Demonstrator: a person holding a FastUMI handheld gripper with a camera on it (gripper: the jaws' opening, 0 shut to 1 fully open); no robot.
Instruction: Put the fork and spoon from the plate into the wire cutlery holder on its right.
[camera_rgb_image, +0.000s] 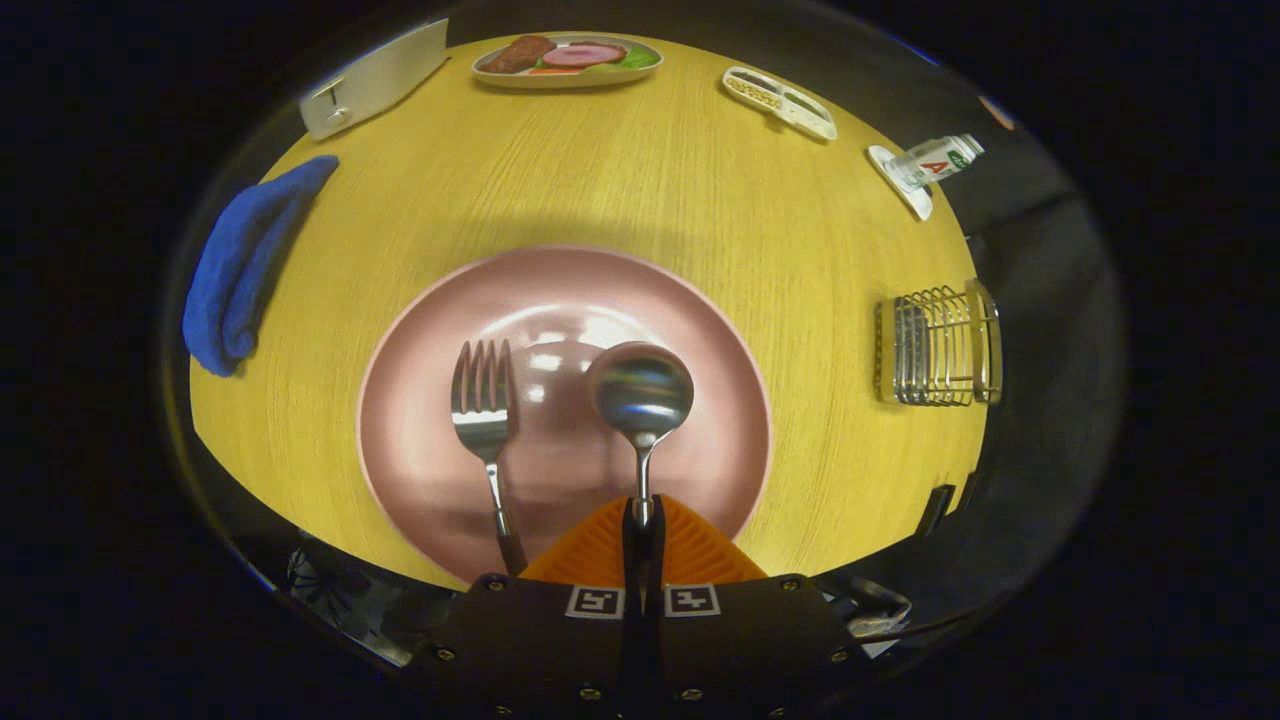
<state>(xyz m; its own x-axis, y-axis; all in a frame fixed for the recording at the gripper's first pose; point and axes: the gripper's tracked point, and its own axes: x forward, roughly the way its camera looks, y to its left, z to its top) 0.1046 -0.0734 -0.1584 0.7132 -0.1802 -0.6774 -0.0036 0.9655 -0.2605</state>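
Gripping the spoon (641, 392) by its handle, the gripper (641, 520) has both fingers pressed on it.

Bowl raised over the pink plate (420, 330) at frame centre; fork (483, 405) lies left of it, wire cutlery holder (938, 346) at right, likely the spoon's destination.

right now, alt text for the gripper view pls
The claw is shut on the spoon handle, its bowl raised over a pink plate where the fork still lies. On the wooden table, the wire cutlery holder stands to the plate's right, a blue cloth to its left.
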